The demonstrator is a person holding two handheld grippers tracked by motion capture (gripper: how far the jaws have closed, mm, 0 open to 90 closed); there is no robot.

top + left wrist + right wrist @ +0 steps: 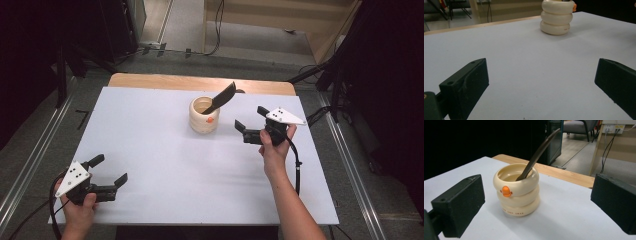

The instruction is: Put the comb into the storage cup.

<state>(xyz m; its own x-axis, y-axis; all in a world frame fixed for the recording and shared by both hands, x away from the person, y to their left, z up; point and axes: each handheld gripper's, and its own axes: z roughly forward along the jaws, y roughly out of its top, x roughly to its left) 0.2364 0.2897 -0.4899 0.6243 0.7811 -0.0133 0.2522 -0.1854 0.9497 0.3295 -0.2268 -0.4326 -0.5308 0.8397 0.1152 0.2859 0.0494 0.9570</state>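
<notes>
The left hand-held gripper (pixel 103 171) is held released, low at the desk's (pixel 165 165) near corner. The right hand-held gripper (pixel 248 123), also released, is aimed at the ringed cream cup (pixel 204 115) mid-desk; the cup could be tipped if its leaning dark spoon (pixel 220 97) were knocked.

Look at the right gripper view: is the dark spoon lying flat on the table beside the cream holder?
No, the dark spoon stands tilted inside the cream holder, its handle leaning out over the rim.
</notes>
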